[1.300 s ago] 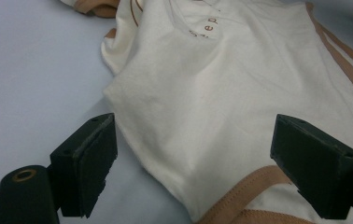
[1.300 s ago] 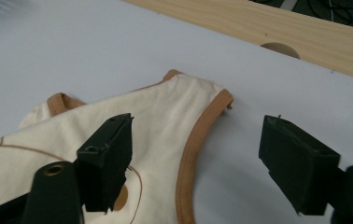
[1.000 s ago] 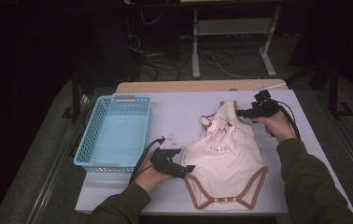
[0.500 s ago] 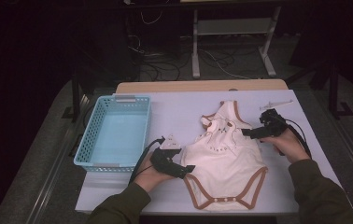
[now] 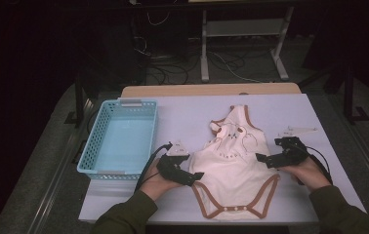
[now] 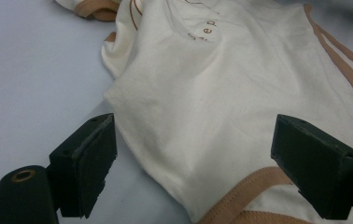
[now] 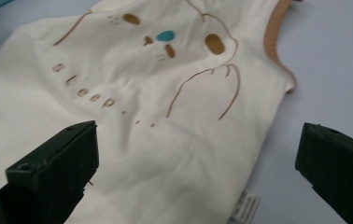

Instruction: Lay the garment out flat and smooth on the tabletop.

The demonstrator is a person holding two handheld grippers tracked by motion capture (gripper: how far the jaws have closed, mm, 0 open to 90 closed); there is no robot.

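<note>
Pale lilac tabletop (image 5: 187, 117), dark room

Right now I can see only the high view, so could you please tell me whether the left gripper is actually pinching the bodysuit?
Observer: No. The left gripper is open, and its jaws straddle the cream bodysuit's side edge without pressing it.
Operator: And the right one?
Observer: The right gripper is open too. Its jaws have just been opening, and the suit's other edge lies between them, unpressed.
Operator: Which face is up?
Observer: The front. The brown word "sleep" reads clearly under an animal face.
</note>
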